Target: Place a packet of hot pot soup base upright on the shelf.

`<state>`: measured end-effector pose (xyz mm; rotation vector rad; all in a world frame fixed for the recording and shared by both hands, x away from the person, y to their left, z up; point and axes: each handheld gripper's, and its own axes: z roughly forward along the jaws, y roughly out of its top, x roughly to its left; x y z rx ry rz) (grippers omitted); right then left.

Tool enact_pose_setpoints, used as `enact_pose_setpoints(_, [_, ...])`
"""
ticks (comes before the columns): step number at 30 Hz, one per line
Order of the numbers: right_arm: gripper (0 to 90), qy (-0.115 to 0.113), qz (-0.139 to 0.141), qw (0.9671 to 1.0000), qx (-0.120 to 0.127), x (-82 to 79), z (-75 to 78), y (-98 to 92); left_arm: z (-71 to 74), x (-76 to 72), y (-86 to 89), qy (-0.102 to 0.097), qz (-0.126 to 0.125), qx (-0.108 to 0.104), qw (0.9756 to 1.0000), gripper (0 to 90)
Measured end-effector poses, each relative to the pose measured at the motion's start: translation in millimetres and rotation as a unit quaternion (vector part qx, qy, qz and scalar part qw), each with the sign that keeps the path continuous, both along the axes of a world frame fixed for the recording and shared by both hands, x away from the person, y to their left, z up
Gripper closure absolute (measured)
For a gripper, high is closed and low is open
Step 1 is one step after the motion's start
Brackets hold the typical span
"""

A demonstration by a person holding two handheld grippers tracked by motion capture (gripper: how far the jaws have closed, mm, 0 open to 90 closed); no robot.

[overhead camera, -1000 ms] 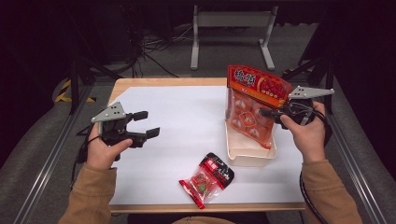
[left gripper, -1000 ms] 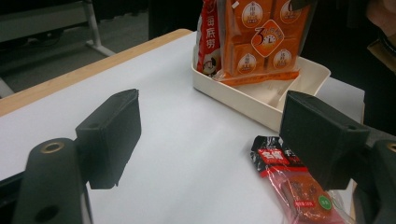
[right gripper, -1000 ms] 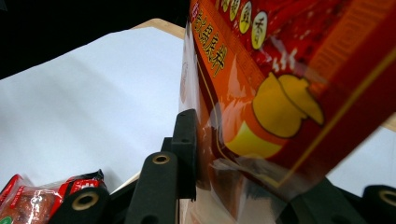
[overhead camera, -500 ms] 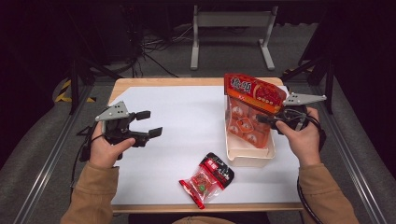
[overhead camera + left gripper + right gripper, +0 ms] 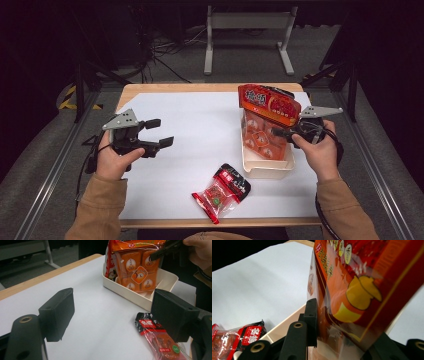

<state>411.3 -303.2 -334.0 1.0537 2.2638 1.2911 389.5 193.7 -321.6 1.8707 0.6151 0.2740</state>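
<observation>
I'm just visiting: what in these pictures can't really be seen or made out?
- Tray floor, high view: hidden by the orange bag standing in it.
- Small red packet, left gripper view: partly hidden behind a finger and cut off by the bottom edge.
- Bag print, right gripper view: too close and blurred to read.
- Right gripper fingers, high view: too small to see clearly.

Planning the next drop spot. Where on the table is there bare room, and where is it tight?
Free: the white sheet between the left gripper and the cream tray, and the far-left corner. Crowded: the right side, where the right gripper holds the big orange bag upright in the tray, and front centre, where the small red packet lies.
</observation>
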Motion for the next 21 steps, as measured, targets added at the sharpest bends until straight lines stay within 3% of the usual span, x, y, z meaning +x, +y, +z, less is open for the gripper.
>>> enact_pose_setpoints(4, [70.1,0.011,-0.006,0.9998,0.015,0.3,-6.2,-8.5,-0.4,-0.1,-1.4,0.005,-0.001,-0.002,1.0,19.9])
enact_pose_setpoints(16, [69.2,0.012,-0.009,0.9997,0.019,-1.0,-5.0,-12.7,-1.7,-0.2,-1.3,0.005,0.0,-0.001,1.0,19.4])
enact_pose_setpoints(19, [62.4,0.003,-0.017,0.9996,0.022,-2.3,-3.0,-15.6,-1.7,-0.5,-1.0,0.006,0.001,0.0,1.0,19.2])
enact_pose_setpoints(21, [54.4,-0.007,-0.02,0.999,0.039,-5.3,2.5,-23.4,-2.1,-0.2,-1.0,0.006,0.0,0.0,1.0,19.1])
